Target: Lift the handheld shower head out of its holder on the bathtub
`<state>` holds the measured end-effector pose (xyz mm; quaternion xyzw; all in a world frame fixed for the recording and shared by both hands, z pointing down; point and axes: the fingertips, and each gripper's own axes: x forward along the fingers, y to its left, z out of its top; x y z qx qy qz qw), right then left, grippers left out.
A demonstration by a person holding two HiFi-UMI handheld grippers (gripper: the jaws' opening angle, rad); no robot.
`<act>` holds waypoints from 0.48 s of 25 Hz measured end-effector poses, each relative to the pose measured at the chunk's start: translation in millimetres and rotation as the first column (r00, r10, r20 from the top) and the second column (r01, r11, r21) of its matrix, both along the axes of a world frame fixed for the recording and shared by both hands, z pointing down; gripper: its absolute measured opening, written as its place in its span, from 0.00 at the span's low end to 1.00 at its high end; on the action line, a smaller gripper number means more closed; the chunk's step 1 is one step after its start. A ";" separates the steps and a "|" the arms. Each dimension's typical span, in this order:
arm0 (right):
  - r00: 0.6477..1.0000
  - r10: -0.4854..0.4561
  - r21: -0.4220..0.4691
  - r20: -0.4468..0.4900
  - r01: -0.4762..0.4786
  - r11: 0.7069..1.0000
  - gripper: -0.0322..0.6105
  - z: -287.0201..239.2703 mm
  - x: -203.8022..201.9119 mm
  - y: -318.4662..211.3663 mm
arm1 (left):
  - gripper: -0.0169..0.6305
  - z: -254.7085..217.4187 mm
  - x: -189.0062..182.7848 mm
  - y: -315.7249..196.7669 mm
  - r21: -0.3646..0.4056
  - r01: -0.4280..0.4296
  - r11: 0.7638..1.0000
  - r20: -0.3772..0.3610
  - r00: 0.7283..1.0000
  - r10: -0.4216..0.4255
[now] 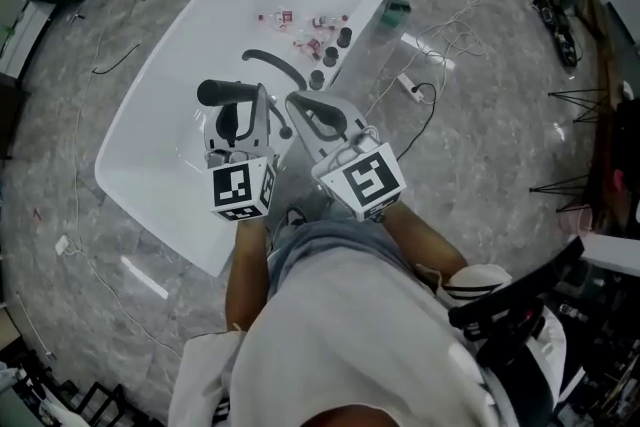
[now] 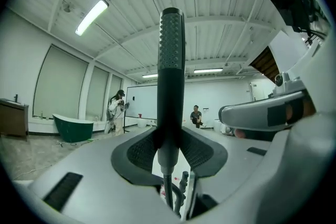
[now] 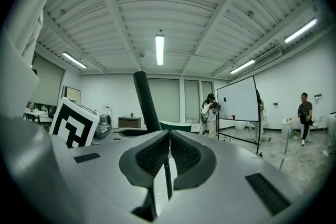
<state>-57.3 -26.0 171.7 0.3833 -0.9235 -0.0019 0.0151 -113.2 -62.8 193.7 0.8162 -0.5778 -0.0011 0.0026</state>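
The handheld shower head (image 2: 171, 60) is a dark, long wand standing upright between the pads of my left gripper (image 2: 169, 139), which is shut on it. In the head view my left gripper (image 1: 245, 105) holds the shower head (image 1: 228, 93) high above the white bathtub (image 1: 170, 65). The dark hose (image 1: 278, 65) curves down from it toward the tub rim. My right gripper (image 1: 305, 107) is beside it on the right, holding nothing. In the right gripper view the right gripper (image 3: 169, 139) has its pads together, and the shower head (image 3: 146, 102) rises just to its left.
Dark round fittings (image 1: 335, 45) sit on the tub's right rim, and small items (image 1: 300, 25) lie inside the tub. Cables and a power strip (image 1: 408, 87) lie on the floor to the right. A standing person (image 2: 115, 110), a green tub (image 2: 73, 127) and a whiteboard (image 3: 237, 99) are far off.
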 end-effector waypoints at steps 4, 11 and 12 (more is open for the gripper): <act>1.000 0.008 0.048 -0.018 -0.007 0.999 0.08 -22.0 -1.1 9.7 | 0.25 -26.5 -2.3 17.1 0.040 0.003 0.999 -0.038 0.999 -0.001; 0.998 0.027 0.032 -0.050 -0.025 0.999 0.08 -26.1 -5.1 20.6 | 0.25 -31.3 -4.4 33.9 0.018 -0.014 1.000 -0.054 0.998 0.015; 0.998 0.031 0.030 -0.055 -0.029 0.999 0.08 -24.4 -5.5 22.2 | 0.25 -28.5 -4.3 35.9 0.012 -0.017 1.000 -0.053 0.998 0.017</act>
